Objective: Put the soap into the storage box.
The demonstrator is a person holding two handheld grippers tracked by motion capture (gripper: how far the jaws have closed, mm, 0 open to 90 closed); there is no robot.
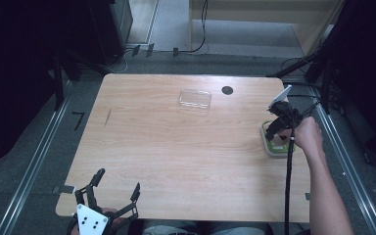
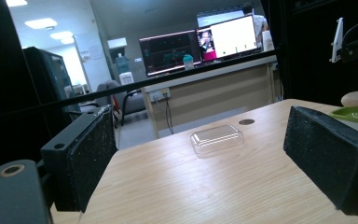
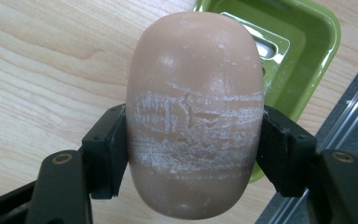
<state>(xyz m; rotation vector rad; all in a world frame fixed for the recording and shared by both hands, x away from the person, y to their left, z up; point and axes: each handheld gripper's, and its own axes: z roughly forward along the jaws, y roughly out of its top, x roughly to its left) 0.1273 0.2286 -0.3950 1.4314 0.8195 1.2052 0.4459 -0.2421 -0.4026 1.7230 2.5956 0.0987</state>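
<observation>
Right gripper is clamped across the middle of the soap bar — jaws on its two long sides, bar held clear above the green soap dish at the table's right edge. Grip sits across the narrow waist, probably because that's the only span the jaws can take. Scuffed white bands on the soap run right at jaw height.

Left gripper is parked at the near left corner, jaws spread with nothing between them — looks idle, out of the way. Its view looks across the table at the clear plastic lid, which lies flat near the far edge beside a dark round hole, well apart from the dish.

Count: one soap bar, one green dish, one clear lid, two grippers.
</observation>
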